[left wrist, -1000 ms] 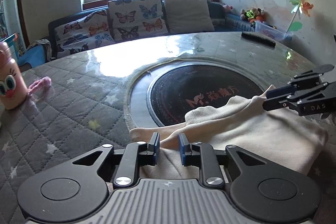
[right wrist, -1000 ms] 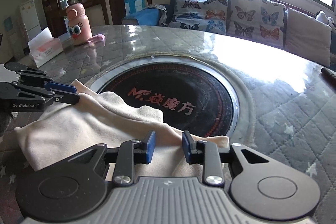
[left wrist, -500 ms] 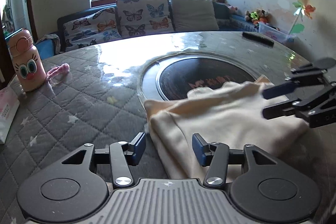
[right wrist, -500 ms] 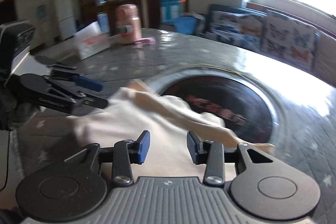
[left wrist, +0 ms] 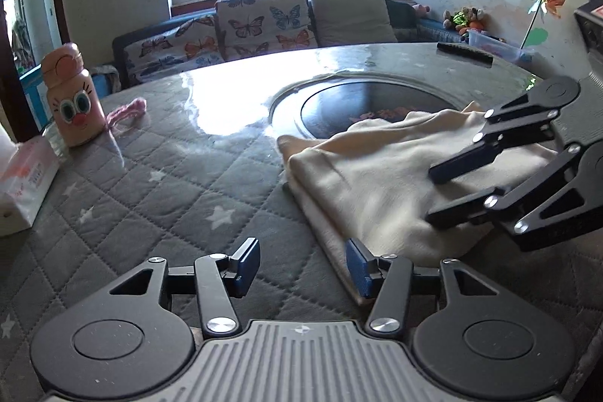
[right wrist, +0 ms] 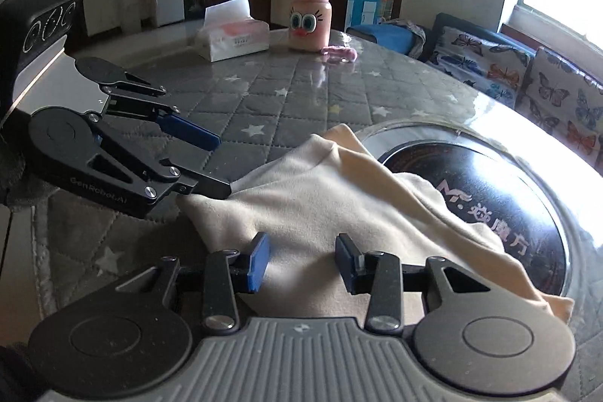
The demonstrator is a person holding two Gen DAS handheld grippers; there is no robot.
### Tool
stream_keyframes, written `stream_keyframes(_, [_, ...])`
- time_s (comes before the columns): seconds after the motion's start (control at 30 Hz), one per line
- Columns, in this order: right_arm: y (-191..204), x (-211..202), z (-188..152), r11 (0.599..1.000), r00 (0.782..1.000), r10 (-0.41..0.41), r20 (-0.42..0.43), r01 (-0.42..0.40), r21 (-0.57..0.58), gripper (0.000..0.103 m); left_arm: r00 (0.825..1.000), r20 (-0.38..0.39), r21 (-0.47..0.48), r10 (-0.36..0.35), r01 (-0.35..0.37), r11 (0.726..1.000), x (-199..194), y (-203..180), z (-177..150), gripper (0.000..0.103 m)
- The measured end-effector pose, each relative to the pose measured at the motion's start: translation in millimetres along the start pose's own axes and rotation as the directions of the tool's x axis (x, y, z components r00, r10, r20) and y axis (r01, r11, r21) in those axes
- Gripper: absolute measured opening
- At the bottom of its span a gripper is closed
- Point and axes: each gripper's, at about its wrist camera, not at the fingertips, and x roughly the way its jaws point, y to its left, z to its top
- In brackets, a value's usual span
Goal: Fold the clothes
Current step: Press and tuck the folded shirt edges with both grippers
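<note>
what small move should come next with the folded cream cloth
Probably bring the left tongs back to the cream fabric garment's near edge for the next fold: both tongs stand open and empty, jaws just opened, and the garment lies half over the round black hotplate.

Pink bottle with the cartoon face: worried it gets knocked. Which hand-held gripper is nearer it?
Left. The left hand-held gripper is over bare quilt on the pink bottle side; the right hand-held gripper is over the cream garment, farther off.
</note>
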Motion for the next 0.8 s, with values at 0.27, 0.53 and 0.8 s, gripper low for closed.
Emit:
stream_keyframes(0.27, [25,3,15,0.997,0.999,0.01,0.035,-0.007,-0.082,0.038,0.998,0.05,-0.113,0.03,-0.025,0.993,-15,25,6,0.054])
stream_keyframes(0.53, [40,7,18,0.99,1.0,0.006,0.026,-0.002,-0.141,0.033,0.997,0.057,-0.239,0.045,-0.031,0.971,-18,45,15,0.054])
stream_keyframes(0.8, [64,17,17,0.969,0.998,0.061,0.011,-0.056,-0.241,0.034,0.999,0.029,-0.349,-0.026,0.035,0.936,-4,43,23,0.054])
